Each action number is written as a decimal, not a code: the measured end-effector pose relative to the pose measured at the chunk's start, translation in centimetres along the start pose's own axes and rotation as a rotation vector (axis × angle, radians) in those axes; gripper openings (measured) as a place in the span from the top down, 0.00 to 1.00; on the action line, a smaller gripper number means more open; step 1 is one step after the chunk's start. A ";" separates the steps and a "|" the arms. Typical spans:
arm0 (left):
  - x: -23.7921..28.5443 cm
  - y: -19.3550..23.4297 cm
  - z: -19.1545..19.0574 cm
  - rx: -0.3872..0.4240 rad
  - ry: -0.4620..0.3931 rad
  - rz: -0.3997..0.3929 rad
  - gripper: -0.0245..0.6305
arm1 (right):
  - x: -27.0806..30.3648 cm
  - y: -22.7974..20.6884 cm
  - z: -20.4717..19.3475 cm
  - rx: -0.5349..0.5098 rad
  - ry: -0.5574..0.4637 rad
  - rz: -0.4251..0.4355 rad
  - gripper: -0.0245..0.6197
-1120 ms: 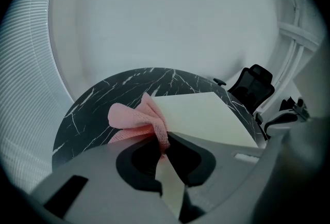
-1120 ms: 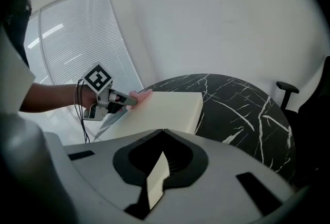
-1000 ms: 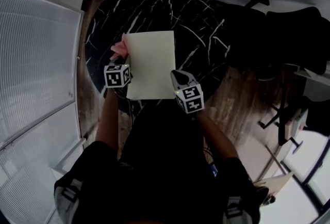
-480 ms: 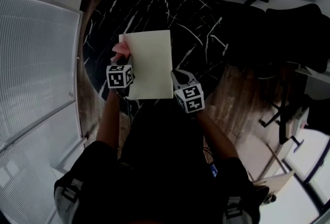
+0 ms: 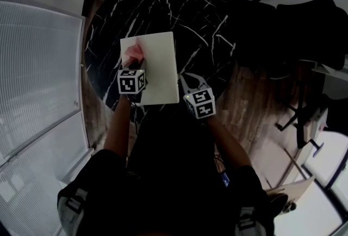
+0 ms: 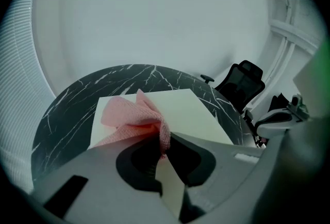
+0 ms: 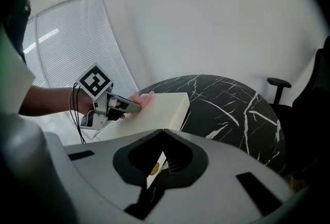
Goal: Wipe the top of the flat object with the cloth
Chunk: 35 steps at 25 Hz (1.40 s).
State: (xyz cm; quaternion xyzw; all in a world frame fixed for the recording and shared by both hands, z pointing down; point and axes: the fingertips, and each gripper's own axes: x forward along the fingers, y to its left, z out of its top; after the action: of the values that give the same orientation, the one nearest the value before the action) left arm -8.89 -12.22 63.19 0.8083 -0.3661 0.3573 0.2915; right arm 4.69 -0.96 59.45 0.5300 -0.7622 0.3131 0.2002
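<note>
A cream flat slab (image 5: 156, 69) lies on the round black marble table (image 5: 201, 17). The pink cloth (image 5: 132, 56) rests on the slab's left part, and my left gripper (image 5: 135, 64) is shut on it. In the left gripper view the crumpled cloth (image 6: 134, 121) bulges out ahead of the closed jaws, over the slab (image 6: 193, 112). My right gripper (image 5: 185, 79) is shut and holds nothing, just off the slab's near right corner. From the right gripper view I see the slab (image 7: 162, 107), the left gripper (image 7: 129, 108) on it, and the cloth (image 7: 145, 97) at its tips.
A black office chair (image 5: 310, 17) stands right of the table, over a wooden floor (image 5: 255, 110). White window blinds (image 5: 38, 66) run along the left. The table's far half (image 6: 154, 76) carries nothing but marble veins.
My left gripper has carried the cloth from the slab's left edge onto its top. The right gripper has stayed at the near right corner.
</note>
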 end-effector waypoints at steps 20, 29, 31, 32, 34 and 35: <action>1.7 -6.7 0.6 0.044 0.005 -0.067 0.93 | -3.7 -2.4 -1.7 0.049 -0.041 -0.045 0.97; 2.8 -9.9 1.1 0.074 0.008 -0.079 0.93 | -6.2 -4.6 -2.9 0.068 -0.048 -0.079 0.97; 3.0 -10.5 1.3 0.079 0.008 -0.078 0.93 | -6.8 -5.2 -3.1 0.072 -0.046 -0.083 0.97; 3.1 -10.9 1.4 0.081 0.008 -0.078 0.93 | -7.1 -5.3 -3.2 0.080 -0.043 -0.081 0.97; 3.3 -11.6 1.5 0.085 0.009 -0.081 0.93 | -7.7 -5.5 -3.2 0.099 -0.038 -0.072 0.97; 3.3 -12.0 1.4 0.087 0.011 -0.084 0.93 | -7.9 -5.7 -3.2 0.103 -0.038 -0.071 0.97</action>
State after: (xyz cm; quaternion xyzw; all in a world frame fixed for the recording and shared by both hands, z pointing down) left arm 2.86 -7.79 62.48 0.8329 -0.3144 0.3648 0.2727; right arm 12.74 5.29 58.19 0.5721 -0.7295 0.3347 0.1692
